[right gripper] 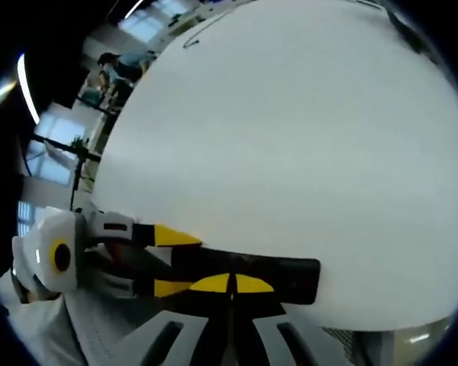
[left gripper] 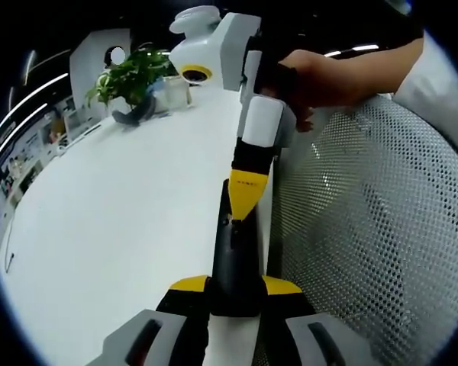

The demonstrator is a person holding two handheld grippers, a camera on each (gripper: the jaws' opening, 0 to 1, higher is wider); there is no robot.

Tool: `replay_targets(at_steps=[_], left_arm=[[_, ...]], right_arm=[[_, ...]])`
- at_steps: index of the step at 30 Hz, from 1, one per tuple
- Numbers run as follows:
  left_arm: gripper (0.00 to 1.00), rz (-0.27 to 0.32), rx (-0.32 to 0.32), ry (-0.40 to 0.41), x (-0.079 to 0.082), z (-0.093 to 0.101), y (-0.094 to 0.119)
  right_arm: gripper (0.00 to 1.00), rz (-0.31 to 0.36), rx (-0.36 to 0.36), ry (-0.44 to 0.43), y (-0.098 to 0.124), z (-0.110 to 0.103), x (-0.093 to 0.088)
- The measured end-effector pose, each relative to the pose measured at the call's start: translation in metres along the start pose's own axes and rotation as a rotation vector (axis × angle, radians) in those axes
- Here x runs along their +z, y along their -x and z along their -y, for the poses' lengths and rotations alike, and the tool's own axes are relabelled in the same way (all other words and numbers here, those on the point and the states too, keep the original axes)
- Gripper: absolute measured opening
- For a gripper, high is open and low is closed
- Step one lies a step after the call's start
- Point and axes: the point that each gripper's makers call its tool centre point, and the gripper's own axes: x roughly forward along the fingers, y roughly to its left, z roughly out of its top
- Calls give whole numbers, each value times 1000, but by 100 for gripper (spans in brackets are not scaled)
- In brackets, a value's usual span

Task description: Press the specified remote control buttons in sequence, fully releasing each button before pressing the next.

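An office room with ceiling strip lights lies behind a broad white table (left gripper: 122, 221), and a potted plant (left gripper: 130, 76) stands at its far end. A grey mesh chair back (left gripper: 374, 229) sits just beside the table's near edge.

The black remote control (left gripper: 235, 259) lies at that edge, with its long axis running straight away from the left tongs (left gripper: 235, 288). Their yellow-tipped jaws are closed on the near end of the remote, one on each side, holding it steady. In the right gripper view the same remote control (right gripper: 252, 271) lies crosswise, just beyond the right tongs (right gripper: 230, 284), whose yellow tips are drawn together with no gap between them, gripping nothing.

In the left gripper view the right tongs (left gripper: 248, 200) come in from the far side, held by a person's hand (left gripper: 320, 76). Their yellow point is aimed down at the remote's upper face, towards its far half. Whether the tip is touching a button or sits just above it, I cannot tell; the buttons themselves are too dark to make out.

So the coming move turns on this line-up: the right tongs are the nearer to the button face and point back along the remote's length towards the left tongs. The press should probably go straight down, against the left tongs' hold.
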Motion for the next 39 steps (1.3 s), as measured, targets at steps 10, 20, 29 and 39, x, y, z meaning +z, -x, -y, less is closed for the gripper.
replay_targets(at_steps=[10,20,29,39], left_arm=[[25,0,-2,-2,0,0,0],[25,0,-2,-2,0,0,0],[25,2,-3,-3,0,0,0],[25,1,-4,-5,0,0,-1]], right_arm=[[0,-47,11,-13,-2,-2,-9],[0,-71,-5,3,-5,2,-12],[0,-77,-13,26,-7,2,-14],[0,-70,-49,122,-8,0,-16]])
